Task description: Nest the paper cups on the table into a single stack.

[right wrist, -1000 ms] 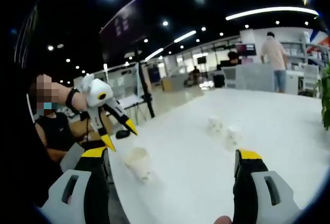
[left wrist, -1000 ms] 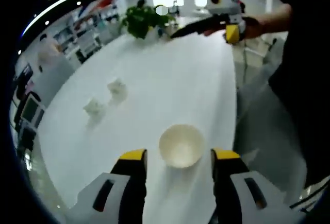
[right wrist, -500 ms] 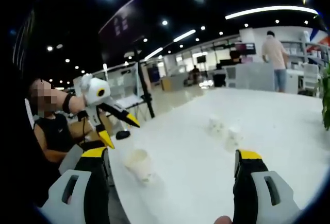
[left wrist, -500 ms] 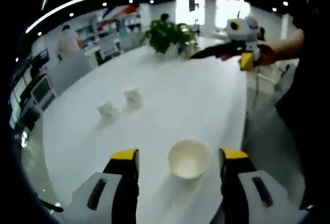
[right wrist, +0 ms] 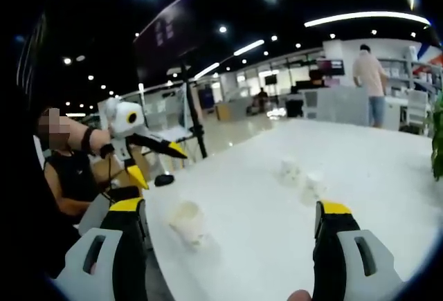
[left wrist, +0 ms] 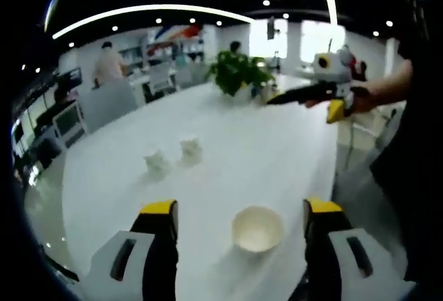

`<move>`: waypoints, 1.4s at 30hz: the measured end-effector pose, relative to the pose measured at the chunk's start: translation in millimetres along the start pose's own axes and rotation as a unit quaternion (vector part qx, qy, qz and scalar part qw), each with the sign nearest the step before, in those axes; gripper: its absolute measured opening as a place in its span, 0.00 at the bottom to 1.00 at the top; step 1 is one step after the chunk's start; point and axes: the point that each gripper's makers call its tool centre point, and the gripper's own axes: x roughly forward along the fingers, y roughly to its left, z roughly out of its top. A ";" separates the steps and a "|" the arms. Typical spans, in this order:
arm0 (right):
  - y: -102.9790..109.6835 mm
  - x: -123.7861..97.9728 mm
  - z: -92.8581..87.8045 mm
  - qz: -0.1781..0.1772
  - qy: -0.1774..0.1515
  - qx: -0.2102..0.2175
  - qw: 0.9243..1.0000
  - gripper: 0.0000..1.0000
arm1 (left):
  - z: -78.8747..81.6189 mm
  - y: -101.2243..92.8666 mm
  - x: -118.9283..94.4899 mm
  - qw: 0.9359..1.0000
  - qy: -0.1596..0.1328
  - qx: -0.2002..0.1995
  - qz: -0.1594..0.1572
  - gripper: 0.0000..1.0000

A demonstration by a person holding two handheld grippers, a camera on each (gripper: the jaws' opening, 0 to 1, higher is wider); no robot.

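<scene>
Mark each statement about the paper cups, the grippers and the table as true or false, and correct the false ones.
1. Three paper cups stand apart on the white table. True: the near cup and the two far cups.
2. The left gripper is shut on the near cup. False: its jaws are open, either side of it, not touching.
3. The right gripper holds a cup. False: it is open with nothing between its jaws.
4. A potted plant stands at the table's far end. True.
</scene>
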 end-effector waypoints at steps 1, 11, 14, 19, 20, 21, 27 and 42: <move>-0.5 -0.3 -0.6 -0.001 0.000 0.001 1.000 1.00 | 0.7 1.6 -1.0 1.000 -0.005 -0.005 0.003 0.78; -2.5 1.3 -4.4 -0.010 0.000 0.002 1.000 1.00 | 0.9 10.7 -6.1 0.999 -0.026 -0.026 0.028 0.99; -2.8 2.6 -5.2 -0.010 0.002 0.003 1.000 1.00 | 1.2 10.2 -5.8 0.999 -0.028 -0.025 0.026 0.99; -6.5 7.3 -5.5 -0.016 0.007 0.004 1.000 1.00 | 0.8 11.9 -5.1 0.999 -0.029 -0.016 0.028 0.95; -8.9 8.7 -5.9 -0.019 0.010 0.001 1.000 1.00 | 0.6 13.5 -5.1 0.999 -0.032 -0.019 0.031 0.96; -12.9 9.4 -6.1 -0.027 0.015 -0.007 1.000 1.00 | -0.1 15.4 -5.1 0.999 -0.034 -0.022 0.033 0.96; -48.0 19.5 2.7 -0.070 0.016 -0.040 0.997 1.00 | -2.4 12.1 -3.9 0.999 -0.037 -0.028 0.028 0.97; -129.5 62.8 -9.6 -0.106 0.078 -0.053 0.990 1.00 | -12.4 12.4 4.7 0.997 -0.039 -0.050 0.036 0.98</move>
